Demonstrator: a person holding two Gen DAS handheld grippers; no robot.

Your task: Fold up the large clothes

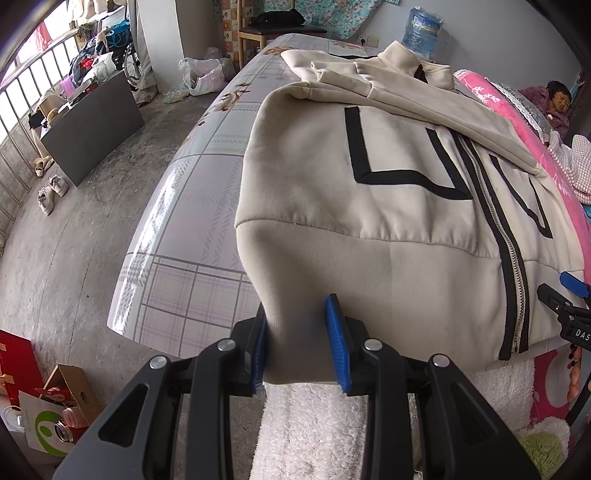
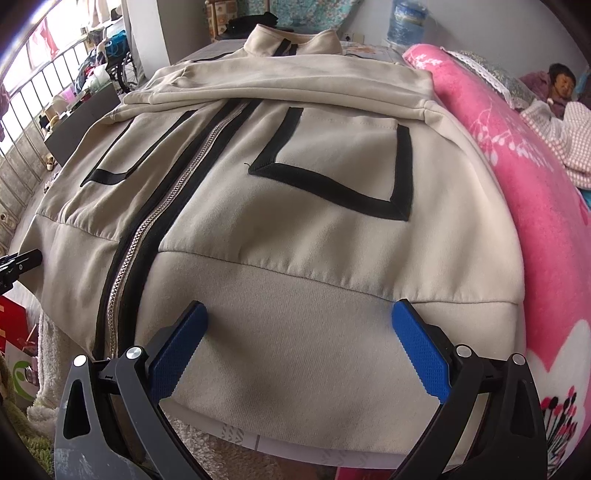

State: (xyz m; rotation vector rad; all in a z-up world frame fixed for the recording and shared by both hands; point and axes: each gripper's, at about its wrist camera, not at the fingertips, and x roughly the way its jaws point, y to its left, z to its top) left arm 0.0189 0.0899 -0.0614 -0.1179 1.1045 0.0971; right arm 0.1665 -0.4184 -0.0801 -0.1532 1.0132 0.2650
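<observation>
A beige zip-up jacket (image 1: 388, 206) with black trim lies front-up on the plaid table (image 1: 192, 206), its sleeves folded across the chest. My left gripper (image 1: 301, 347) is shut on the jacket's left hem corner at the table's near edge. My right gripper (image 2: 299, 354) is open, its blue pads (image 2: 421, 354) spread over the right part of the hem band of the jacket (image 2: 295, 206) without pinching it. The right gripper's tip also shows at the right edge of the left wrist view (image 1: 569, 295).
A pink floral blanket (image 2: 535, 221) lies along the jacket's right side. A person (image 2: 561, 88) lies at the far right. A water bottle (image 1: 421, 33) and a chair (image 1: 266, 33) stand beyond the table. White fleece (image 1: 314, 424) hangs below the near edge. Boxes (image 1: 66, 387) sit on the floor at left.
</observation>
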